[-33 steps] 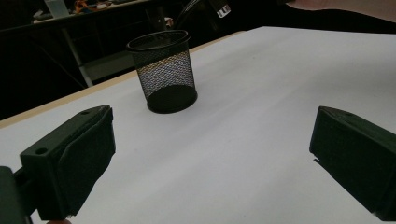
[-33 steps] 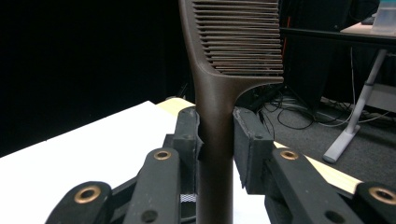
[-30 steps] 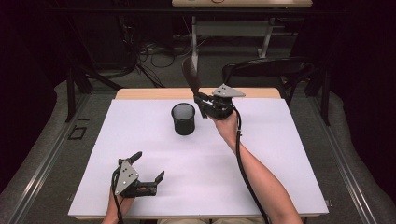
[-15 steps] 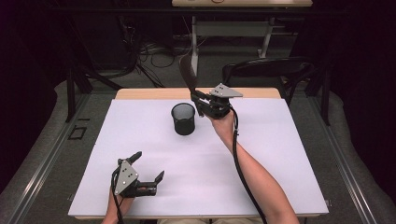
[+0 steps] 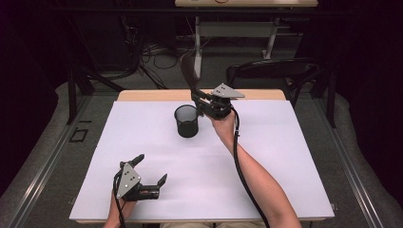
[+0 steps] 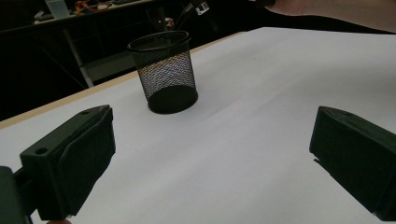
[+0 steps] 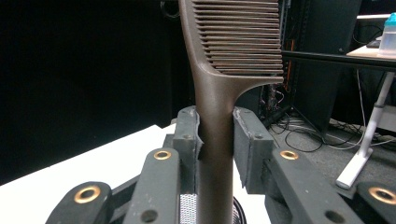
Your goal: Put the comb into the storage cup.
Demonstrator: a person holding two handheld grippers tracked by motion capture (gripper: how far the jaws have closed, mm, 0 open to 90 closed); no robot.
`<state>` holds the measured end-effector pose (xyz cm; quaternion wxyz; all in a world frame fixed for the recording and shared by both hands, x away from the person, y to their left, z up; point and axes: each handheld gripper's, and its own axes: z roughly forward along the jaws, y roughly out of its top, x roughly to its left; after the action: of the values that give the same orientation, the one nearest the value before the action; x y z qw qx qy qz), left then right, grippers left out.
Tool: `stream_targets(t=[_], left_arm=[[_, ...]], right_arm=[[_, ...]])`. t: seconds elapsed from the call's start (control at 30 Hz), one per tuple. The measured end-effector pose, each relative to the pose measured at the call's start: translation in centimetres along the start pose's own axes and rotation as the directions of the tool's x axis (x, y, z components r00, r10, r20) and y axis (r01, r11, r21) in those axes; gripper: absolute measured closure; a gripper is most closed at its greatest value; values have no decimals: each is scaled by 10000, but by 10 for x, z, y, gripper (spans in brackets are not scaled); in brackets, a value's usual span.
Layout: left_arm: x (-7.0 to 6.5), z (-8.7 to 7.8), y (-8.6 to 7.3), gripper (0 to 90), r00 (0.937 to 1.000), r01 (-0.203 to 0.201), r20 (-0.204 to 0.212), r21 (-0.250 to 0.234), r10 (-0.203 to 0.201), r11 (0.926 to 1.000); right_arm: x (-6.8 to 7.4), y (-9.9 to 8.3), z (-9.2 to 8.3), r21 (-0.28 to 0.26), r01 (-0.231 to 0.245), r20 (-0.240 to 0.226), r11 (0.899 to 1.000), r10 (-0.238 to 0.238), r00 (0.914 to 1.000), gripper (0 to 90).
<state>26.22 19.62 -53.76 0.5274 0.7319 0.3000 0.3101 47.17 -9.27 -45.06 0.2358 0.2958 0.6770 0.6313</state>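
High view: left gripper [image 5: 151, 167] rests on the near table [image 5: 285, 156], jaws wide apart on nothing; farther off stands the mesh cup [image 5: 186, 120]. Just beside it, right gripper [image 5: 196, 97] clamps an upright comb [image 5: 188, 71] by its handle.

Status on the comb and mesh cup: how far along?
Done: right gripper is shut on the comb, handle clamped, teeth up. In hand: comb held upright just above and beside the mesh cup. Left: lower it into the cup, which looks empty. Left gripper rests open near the table's front edge.
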Motion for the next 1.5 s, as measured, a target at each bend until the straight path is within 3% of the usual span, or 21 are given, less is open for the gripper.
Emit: stream_targets(t=[1.5], left_arm=[[1, -1, 0, 2, 10000, 34, -13, -23, -34, 10000]], right_arm=[[6, -11, 27, -413, 31, -284, 9991, -43, 9996, 729]])
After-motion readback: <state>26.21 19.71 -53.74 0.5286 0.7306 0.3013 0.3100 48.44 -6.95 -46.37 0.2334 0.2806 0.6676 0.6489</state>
